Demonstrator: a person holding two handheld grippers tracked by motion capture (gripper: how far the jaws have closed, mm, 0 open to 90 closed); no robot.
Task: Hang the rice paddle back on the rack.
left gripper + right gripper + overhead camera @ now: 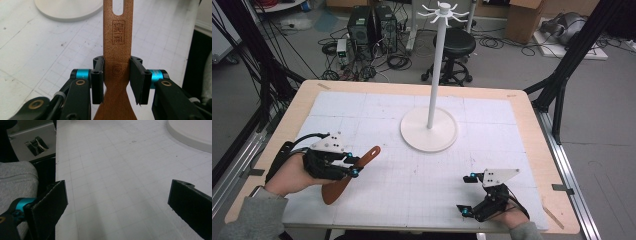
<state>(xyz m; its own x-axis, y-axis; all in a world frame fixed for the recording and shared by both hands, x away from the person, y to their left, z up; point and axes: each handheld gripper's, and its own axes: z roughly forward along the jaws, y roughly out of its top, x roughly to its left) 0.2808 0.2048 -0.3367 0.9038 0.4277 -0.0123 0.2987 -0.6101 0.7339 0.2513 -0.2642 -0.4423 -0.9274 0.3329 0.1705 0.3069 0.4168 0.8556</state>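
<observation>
High view: left gripper (353, 165) is clamped on a wooden spatula (349, 176) near the front-left of the white mat (492, 115). Handle end with the slot points up and toward the hanger stand (432, 107); blade end angles down toward the front edge. It looks lifted off the mat, though the blade tip may be just above it, hard to say. Right gripper (468, 194) sits low at the front-right, jaws spread wide, nothing between them. Stand is mid-table, well apart from both grippers, and its hooks up top look bare.

Left gripper view: pads (97, 83) press on both edges of the spatula (117, 50) at the narrow waist between handle and blade. Grip looks square and centred. Hanging slot is at the top, unobstructed. Stand base (67, 10) is ahead and to the left.

Right gripper view: jaws stand far apart over bare mat (120, 182), holding nothing. Stand base edge (192, 132) shows at the top right, a grey sleeve (17, 177) at the left.

Status, my read: pick is done, spatula secured. Left: carry to the stand, line the slot up with a hook, hang, release. Roughly a third in.
</observation>
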